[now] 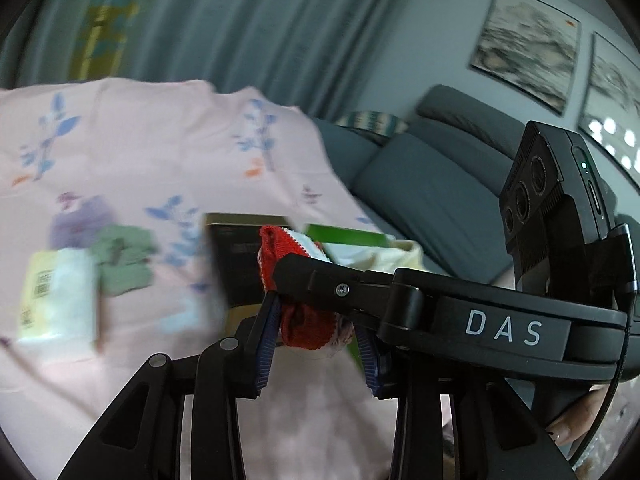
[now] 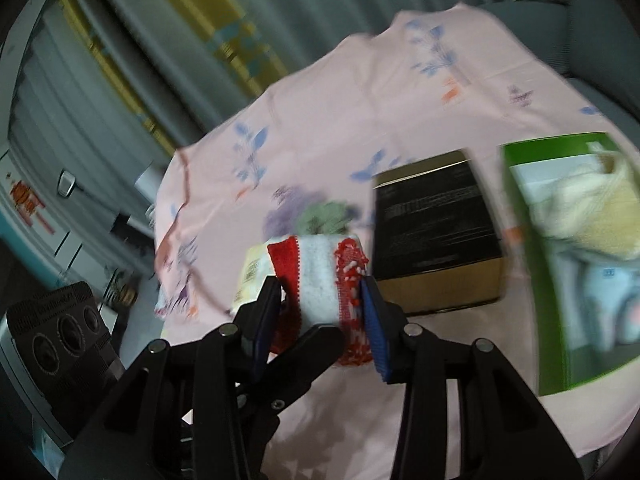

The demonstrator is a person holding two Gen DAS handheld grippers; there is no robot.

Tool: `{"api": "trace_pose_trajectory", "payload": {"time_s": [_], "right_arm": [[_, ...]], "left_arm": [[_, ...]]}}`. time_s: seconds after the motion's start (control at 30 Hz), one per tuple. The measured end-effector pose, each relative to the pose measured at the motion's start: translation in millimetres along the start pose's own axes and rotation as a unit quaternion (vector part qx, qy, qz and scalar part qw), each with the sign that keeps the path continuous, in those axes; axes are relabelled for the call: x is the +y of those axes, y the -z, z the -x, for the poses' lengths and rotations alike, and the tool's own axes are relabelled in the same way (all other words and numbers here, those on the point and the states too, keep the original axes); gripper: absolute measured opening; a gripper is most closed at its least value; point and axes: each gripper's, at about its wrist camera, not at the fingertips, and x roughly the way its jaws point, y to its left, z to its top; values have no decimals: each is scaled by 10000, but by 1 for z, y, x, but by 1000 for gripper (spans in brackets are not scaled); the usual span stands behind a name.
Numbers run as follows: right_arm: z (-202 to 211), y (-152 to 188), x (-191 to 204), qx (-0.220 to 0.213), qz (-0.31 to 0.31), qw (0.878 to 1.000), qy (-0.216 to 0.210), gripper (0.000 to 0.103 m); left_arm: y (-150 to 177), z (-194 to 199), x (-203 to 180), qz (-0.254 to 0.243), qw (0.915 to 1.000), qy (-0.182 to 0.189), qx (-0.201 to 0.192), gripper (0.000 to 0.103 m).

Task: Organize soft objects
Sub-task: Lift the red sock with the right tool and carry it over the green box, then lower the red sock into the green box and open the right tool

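A red and white knitted sock (image 1: 304, 320) (image 2: 320, 280) is held above the table by both grippers at once. My left gripper (image 1: 316, 344) is shut on one part of it. My right gripper (image 2: 320, 320) is shut on it too, and its black finger crosses the left wrist view (image 1: 320, 276). A green box (image 2: 568, 264) at the right holds cream and pale blue soft items. A green cloth (image 1: 124, 264) (image 2: 324, 216) and a purple one (image 1: 80, 220) lie on the table.
The table wears a pink floral cloth (image 1: 160, 140) (image 2: 360, 100). A black and gold box (image 2: 436, 232) (image 1: 236, 264) stands beside the green box. A pale yellow packet (image 1: 56, 296) lies at the left. A grey sofa (image 1: 432, 176) and curtains are behind.
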Motion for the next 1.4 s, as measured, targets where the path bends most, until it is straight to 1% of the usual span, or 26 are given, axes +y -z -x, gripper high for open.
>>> {"api": "trace_pose_trajectory", "payload": {"time_s": [0.17, 0.3, 0.4, 0.47, 0.63, 0.87, 1.03, 1.17, 1.33, 1.4], "right_arm": [[32, -8, -41, -333, -324, 9982, 382, 41], [54, -6, -69, -515, -648, 9947, 608, 41], [65, -4, -90, -607, -863, 9915, 761, 41], [69, -3, -102, -616, -1004, 9897, 814, 41], [69, 2, -128, -474, -1288, 9861, 931, 41], [61, 5, -145, -284, -1543, 9823, 1025, 41], [56, 6, -151, -207, -1637, 9798, 1131, 41], [54, 7, -155, -151, -1708, 9771, 1258, 41], [52, 7, -160, -123, -1780, 9731, 1461, 46], [53, 7, -161, -135, -1790, 9718, 1530, 50]], "left_arm": [[-6, -36, -34, -197, 9986, 440, 212, 37], [-7, -63, -59, -289, 9959, 743, 425, 37], [-5, -80, -73, -282, 9934, 915, 634, 37], [-3, -88, -81, -289, 9921, 951, 765, 37], [5, -106, -89, -251, 9896, 912, 1085, 37], [14, -118, -97, -259, 9870, 723, 1412, 37], [17, -126, -101, -362, 9862, 512, 1533, 37], [19, -129, -99, -318, 9856, 447, 1600, 37], [18, -130, -101, -361, 9856, 388, 1605, 37], [18, -129, -102, -367, 9857, 398, 1597, 37]]}}
